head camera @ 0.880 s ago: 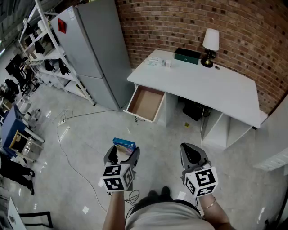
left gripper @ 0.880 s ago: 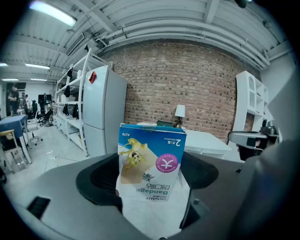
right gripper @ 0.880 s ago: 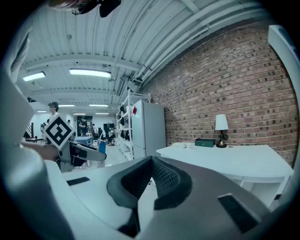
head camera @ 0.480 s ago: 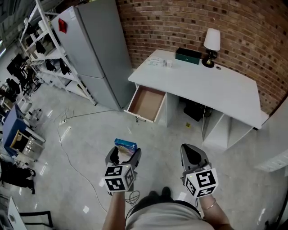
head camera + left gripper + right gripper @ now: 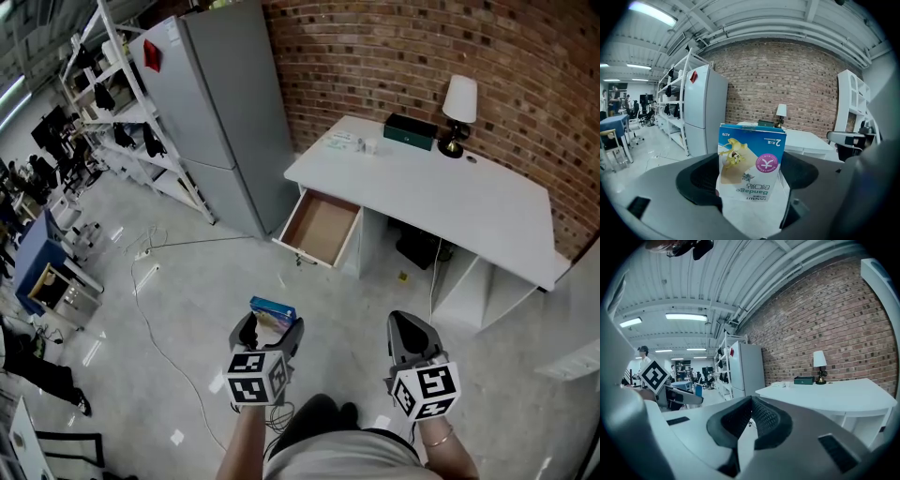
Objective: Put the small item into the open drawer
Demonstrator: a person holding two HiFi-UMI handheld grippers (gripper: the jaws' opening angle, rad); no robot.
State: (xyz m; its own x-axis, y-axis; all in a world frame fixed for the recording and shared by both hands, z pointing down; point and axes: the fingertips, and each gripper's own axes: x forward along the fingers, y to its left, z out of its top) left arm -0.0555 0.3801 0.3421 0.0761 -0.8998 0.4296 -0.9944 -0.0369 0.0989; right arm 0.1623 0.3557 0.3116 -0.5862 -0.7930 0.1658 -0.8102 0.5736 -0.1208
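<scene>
The left hand-held gripper [image 5: 267, 328] has its jaws spread wide and closed on a bandage box [image 5: 751, 161] — a small blue carton with a cartoon picture and a pink round mark, its print reading upside down in the left gripper view. The box stands on end between the two dark pads, its upper part rising clear above them. In the head view it shows as a blue edge sticking out past the jaw tips, above the grey concrete floor [image 5: 187, 281] and well apart from the furniture.

The right hand-held gripper [image 5: 410, 336] is empty; its ribbed pads meet at the tips with nothing between them. It is held level with the left one, the two apart on either side of the person's body.

Ahead stands a white desk [image 5: 441, 192] against a brick wall [image 5: 394, 47]. Its drawer [image 5: 322, 230] at the left end is pulled out, showing a bare brown bottom. On the desk's far edge sit a lamp [image 5: 458, 103] with a white shade and a dark green box [image 5: 410, 131] just beside it; a few small pale things lie near the left corner, too small to tell apart. A grey refrigerator [image 5: 230, 103] stands left of the desk, with white shelving [image 5: 112, 103] beyond it — and a thin cable [image 5: 150, 319] trails across the floor.
</scene>
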